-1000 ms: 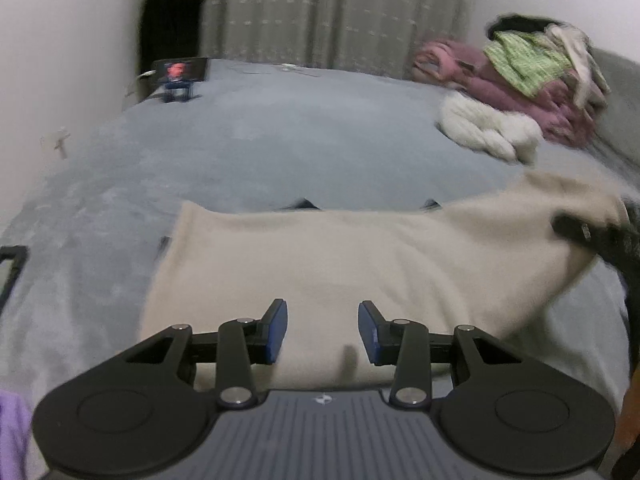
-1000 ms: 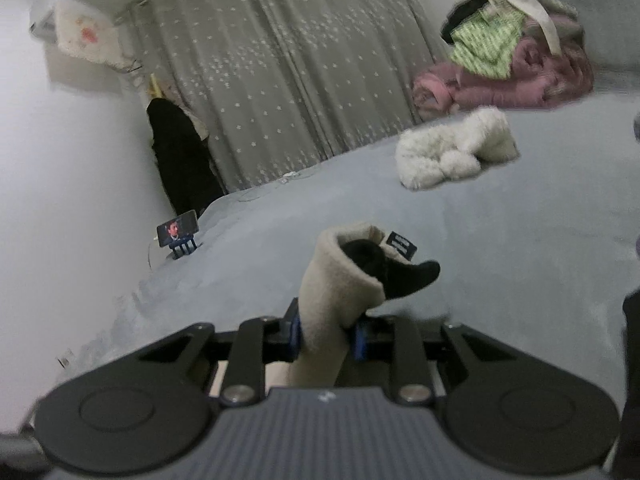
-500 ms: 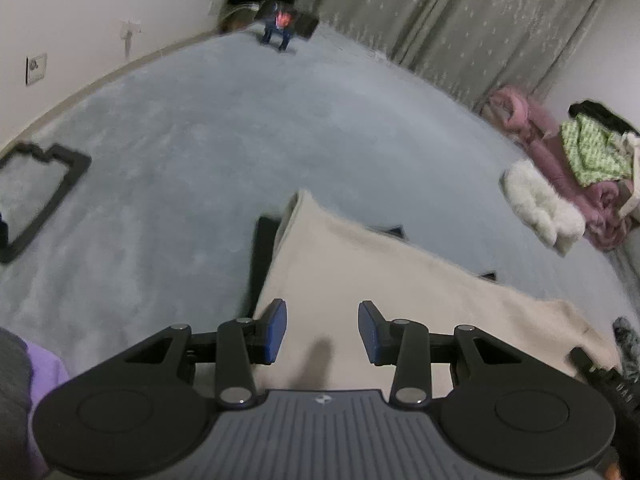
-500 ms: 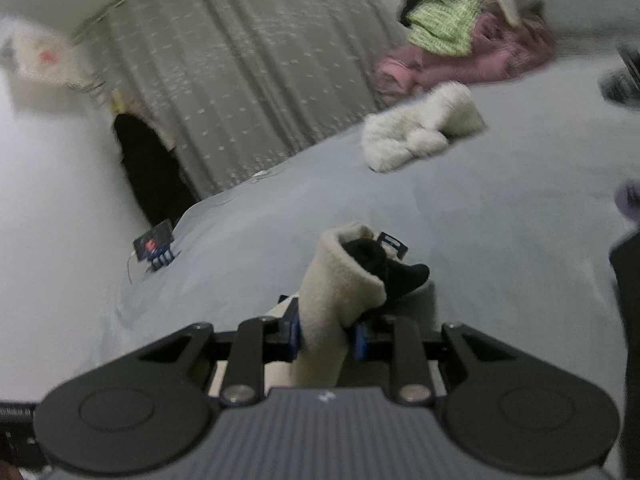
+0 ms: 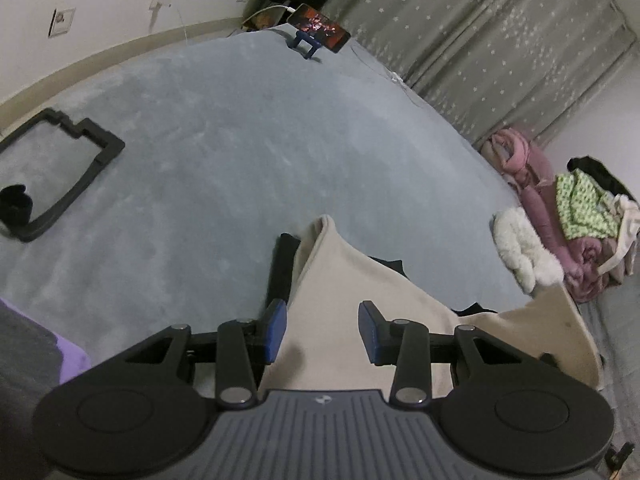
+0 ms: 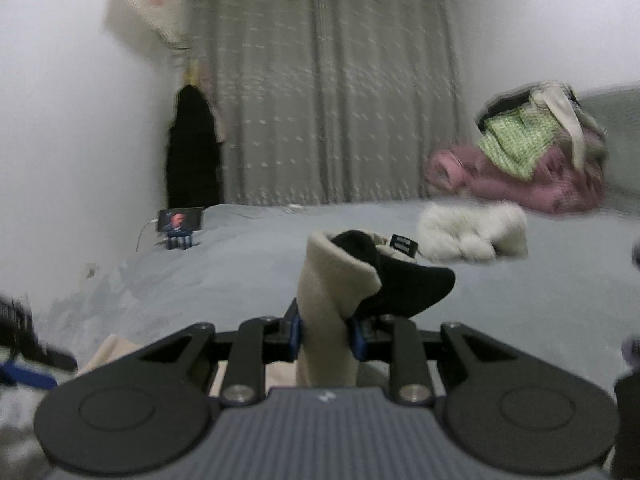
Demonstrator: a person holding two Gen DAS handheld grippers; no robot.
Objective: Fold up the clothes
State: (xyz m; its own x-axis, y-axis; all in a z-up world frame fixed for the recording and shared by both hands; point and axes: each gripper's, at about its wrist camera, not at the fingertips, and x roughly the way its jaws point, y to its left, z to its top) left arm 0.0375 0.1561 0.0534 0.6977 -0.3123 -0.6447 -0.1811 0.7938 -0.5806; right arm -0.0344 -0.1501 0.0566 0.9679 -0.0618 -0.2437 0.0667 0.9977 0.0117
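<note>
Currently, the right gripper [image 6: 326, 338] is clamping the beige black-lined fleece garment [image 5: 360, 292], which is lying beneath the wide-open left gripper [image 5: 322, 330].

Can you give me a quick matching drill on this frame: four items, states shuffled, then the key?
Items:
1. left gripper
2. right gripper
3. phone
4. green garment

States:
A. propped on a blue stand, screen lit
B. open, above the beige garment
C. on top of the clothes pile
D. shut on a fold of the beige garment

Pairs: 1-B, 2-D, 3-A, 4-C
</note>
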